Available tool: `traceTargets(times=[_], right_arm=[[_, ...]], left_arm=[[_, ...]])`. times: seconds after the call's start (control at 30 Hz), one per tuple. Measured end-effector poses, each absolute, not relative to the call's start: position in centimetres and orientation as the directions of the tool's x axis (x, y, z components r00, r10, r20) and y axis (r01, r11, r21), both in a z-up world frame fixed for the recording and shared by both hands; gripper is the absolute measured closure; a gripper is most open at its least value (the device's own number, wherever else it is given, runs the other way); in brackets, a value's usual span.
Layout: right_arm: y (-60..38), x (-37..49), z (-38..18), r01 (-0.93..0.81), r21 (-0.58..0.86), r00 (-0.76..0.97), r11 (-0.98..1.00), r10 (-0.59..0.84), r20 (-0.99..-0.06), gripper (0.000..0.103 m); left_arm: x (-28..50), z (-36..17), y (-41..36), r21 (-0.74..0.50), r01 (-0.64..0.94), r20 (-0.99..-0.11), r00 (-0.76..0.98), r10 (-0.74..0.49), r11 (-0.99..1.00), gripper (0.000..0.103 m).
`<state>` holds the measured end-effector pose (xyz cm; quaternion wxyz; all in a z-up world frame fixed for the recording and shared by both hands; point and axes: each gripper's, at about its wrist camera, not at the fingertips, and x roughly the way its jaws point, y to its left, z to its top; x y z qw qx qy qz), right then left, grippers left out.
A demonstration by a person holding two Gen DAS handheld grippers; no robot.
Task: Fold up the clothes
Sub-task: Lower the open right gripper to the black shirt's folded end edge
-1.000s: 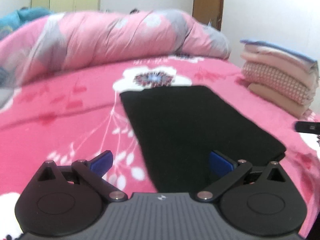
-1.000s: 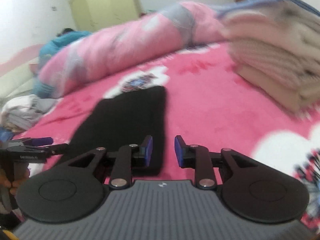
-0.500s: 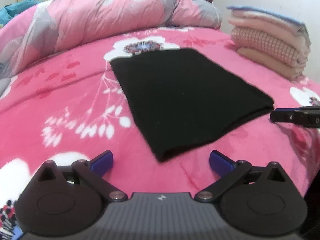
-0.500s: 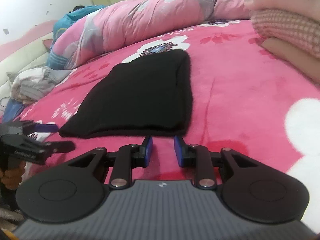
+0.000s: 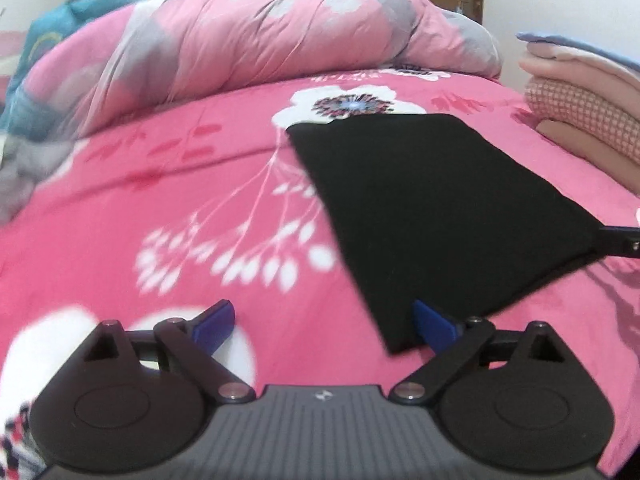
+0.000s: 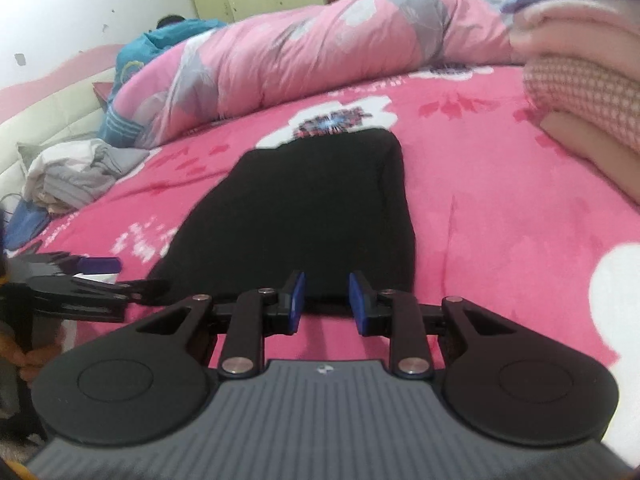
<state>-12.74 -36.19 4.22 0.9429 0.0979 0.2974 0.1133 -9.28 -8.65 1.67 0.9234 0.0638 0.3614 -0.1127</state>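
A black folded garment (image 5: 432, 216) lies flat on the pink floral bed cover (image 5: 160, 184). My left gripper (image 5: 324, 326) is open wide just above the cover, and its right pad (image 5: 434, 330) sits at the garment's near left corner. My right gripper (image 6: 327, 302) has only a narrow gap between its blue pads, with nothing pinched. Its tips are at the near short edge of the garment (image 6: 312, 208). Each gripper shows in the other's view: the right gripper (image 5: 620, 242) by the garment's right corner, the left gripper (image 6: 80, 288) at its left corner.
A stack of folded clothes (image 5: 584, 120) (image 6: 580, 80) stands on the right of the bed. A rolled pink and grey duvet (image 5: 260, 48) lies across the far side. Crumpled laundry (image 6: 72, 172) is heaped at the left, and a person in teal (image 6: 160, 40) is beyond it.
Both grippers have closed in on the garment's near edge, which now reaches the right gripper's tips and the left gripper's right pad. Neither pair of jaws has changed width.
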Motion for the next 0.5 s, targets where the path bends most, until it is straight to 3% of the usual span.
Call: traceTargets(times=[0.2, 0.5], right_arm=[[-36.5, -12.8, 4.3, -0.141, 0.268, 0.799, 0.953, 0.269, -0.537, 0.080], [-35.1, -11.2, 6.3, -0.189, 0.203, 0.835, 0.961, 0.266, -0.481, 0.079]], left_arm=[[-10.8, 2.3, -7.4, 0.067, 0.270, -0.685, 0.712, -0.152, 0.960, 0.007], [-9.2, 6.0, -11.3, 0.059, 0.374, -0.547, 0.788, -0.283, 0.925, 0.008]])
